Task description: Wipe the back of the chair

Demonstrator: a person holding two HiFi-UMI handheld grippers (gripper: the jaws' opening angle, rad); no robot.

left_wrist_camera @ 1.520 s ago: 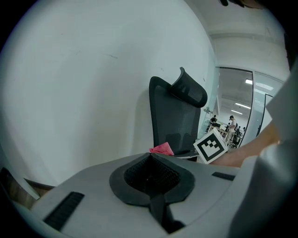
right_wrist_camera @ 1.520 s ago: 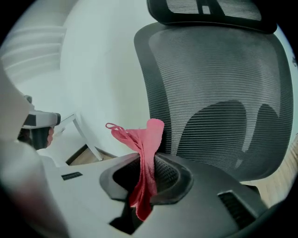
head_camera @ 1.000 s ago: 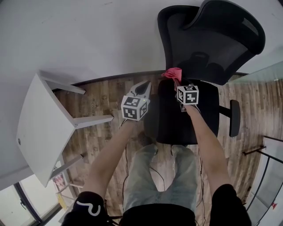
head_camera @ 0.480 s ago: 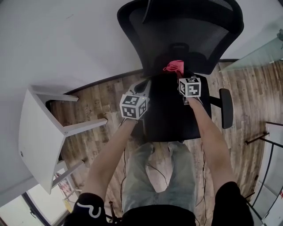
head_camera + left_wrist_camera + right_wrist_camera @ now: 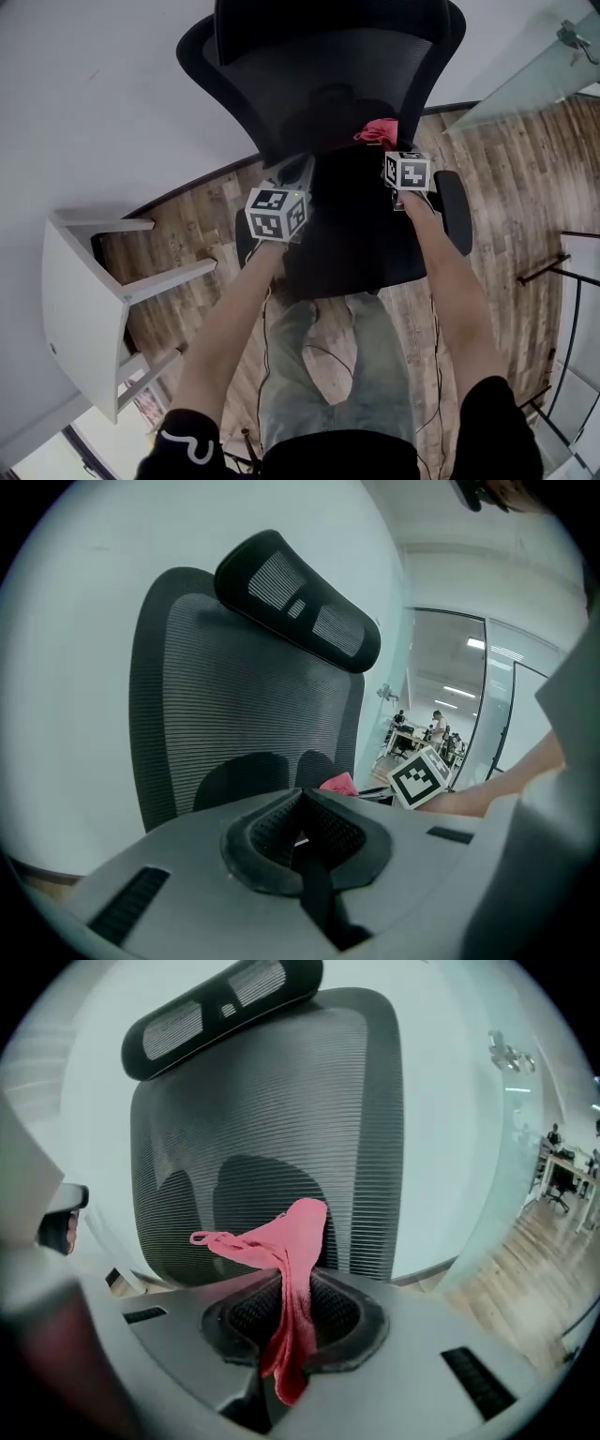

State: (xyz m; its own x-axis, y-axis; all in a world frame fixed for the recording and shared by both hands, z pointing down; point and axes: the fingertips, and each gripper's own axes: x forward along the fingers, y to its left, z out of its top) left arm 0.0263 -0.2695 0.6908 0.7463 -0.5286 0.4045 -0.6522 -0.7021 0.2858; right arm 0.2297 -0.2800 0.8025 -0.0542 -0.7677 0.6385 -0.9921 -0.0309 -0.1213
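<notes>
The black office chair's mesh back (image 5: 328,66) stands upright in front of me, with its headrest (image 5: 300,597) on top. My right gripper (image 5: 386,148) is shut on a pink cloth (image 5: 378,129), just above the seat (image 5: 356,234) and close to the lower right of the backrest. In the right gripper view the pink cloth (image 5: 286,1241) hangs out of the closed jaws in front of the mesh back (image 5: 281,1101). My left gripper (image 5: 298,174) hovers at the seat's left edge. Its jaws are shut with nothing between them (image 5: 305,841).
A white table (image 5: 80,309) stands on the wooden floor (image 5: 187,234) at the left. A glass partition (image 5: 525,75) runs at the upper right. The chair's right armrest (image 5: 452,211) juts out beside my right forearm. A white wall is behind the chair.
Both grippers have come closer to the backrest, which now sits more to the left and fills the top of the head view. The pink cloth stays clamped.
</notes>
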